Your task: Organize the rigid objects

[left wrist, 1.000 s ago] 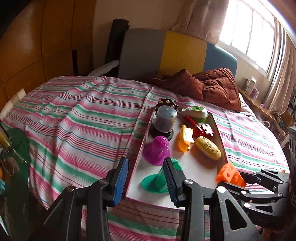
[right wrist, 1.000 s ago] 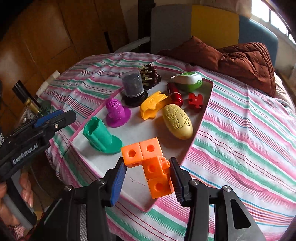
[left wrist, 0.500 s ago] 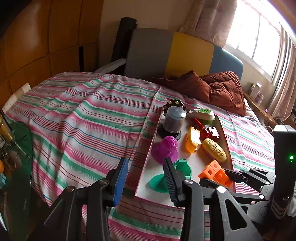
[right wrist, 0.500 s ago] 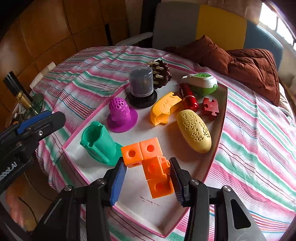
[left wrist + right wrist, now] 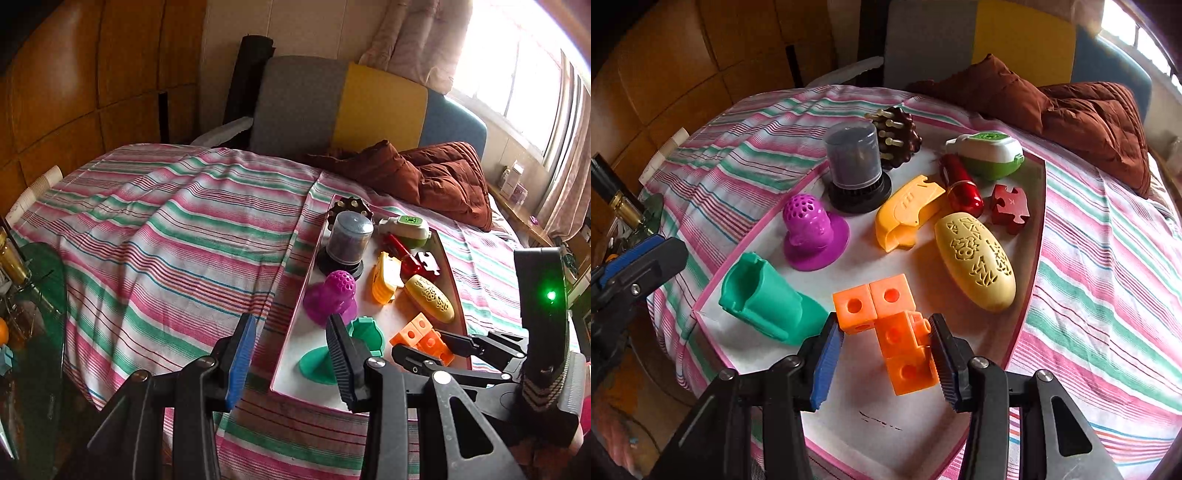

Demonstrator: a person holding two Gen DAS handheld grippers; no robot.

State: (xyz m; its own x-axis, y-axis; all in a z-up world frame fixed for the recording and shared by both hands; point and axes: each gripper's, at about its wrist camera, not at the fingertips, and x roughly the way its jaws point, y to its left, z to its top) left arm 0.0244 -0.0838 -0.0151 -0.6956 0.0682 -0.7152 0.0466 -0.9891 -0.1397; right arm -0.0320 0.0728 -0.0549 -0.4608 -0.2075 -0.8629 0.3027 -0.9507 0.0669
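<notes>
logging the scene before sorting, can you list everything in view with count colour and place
tray: 1, white with pink rim, on striped bedspread
cube block chain: 1, orange, tray front
flanged holder: 1, green, tray front left
perforated dome: 1, purple, tray left
lidded canister: 1, grey on black base, tray back
oval case: 1, cream, tray right
jigsaw piece: 1, dark red, tray right
quilt: 1, brown, behind tray
left gripper: open, beside tray
right gripper: open, straddling the orange blocks

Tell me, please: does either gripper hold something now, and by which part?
The right gripper holds the orange cube chain by its lower cubes, though pad contact is unclear. The left gripper holds nothing.
</notes>
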